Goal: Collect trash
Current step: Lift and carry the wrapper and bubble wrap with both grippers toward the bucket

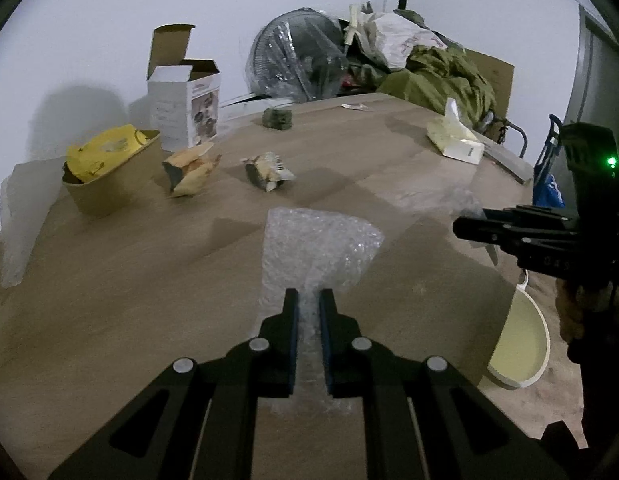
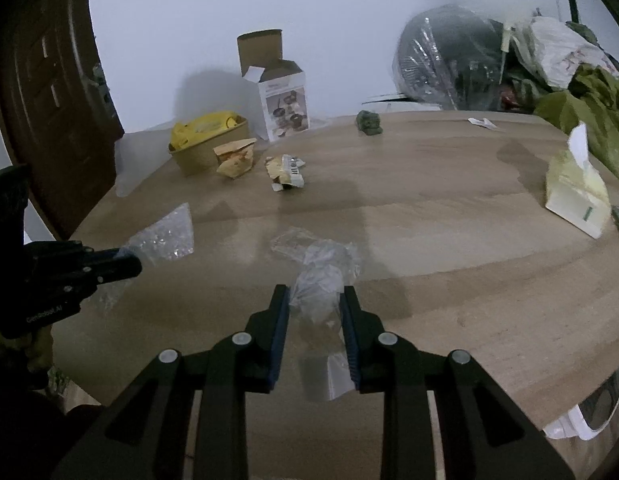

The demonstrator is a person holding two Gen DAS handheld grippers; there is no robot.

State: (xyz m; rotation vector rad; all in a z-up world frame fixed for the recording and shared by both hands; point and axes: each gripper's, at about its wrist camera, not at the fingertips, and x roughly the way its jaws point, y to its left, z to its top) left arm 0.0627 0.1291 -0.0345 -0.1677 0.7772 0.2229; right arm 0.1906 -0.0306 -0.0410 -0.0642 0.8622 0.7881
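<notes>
A sheet of bubble wrap [image 1: 317,252] is seen clamped between the nearly closed jaws of the left gripper [image 1: 308,300], its free end fanning out ahead of the fingertips above the table [image 1: 109,280]. A crumpled clear plastic bag [image 2: 321,276] is pinched in the right gripper [image 2: 314,298], whose jaws are drawn in on the bunched film, with a loose tail hanging below the pads.

Both pieces are judged to be very light, soft and springy; little force is needed, but the slick film could slide out if only an edge is caught, so a hold on the gathered middle is thought the safer one.

Further out, more litter is left on the table: a torn snack wrapper [image 2: 287,172], a crushed tan wrapper [image 2: 235,158] just beside a brown paper tub [image 2: 205,152] with a yellow bag [image 2: 203,126] stuffed into it, and a small green lump [image 2: 369,122] near the far edge. These crumpled papers are likely stiffer and easier to pinch by a raised fold. An open white carton [image 2: 283,106] stands behind the tub, and a tissue pack [image 2: 577,192] lies well apart at the right.

A round white bin [image 1: 517,344] is glimpsed below the table's near edge, between the two grippers; it is presumably where the trash is to be dropped.
</notes>
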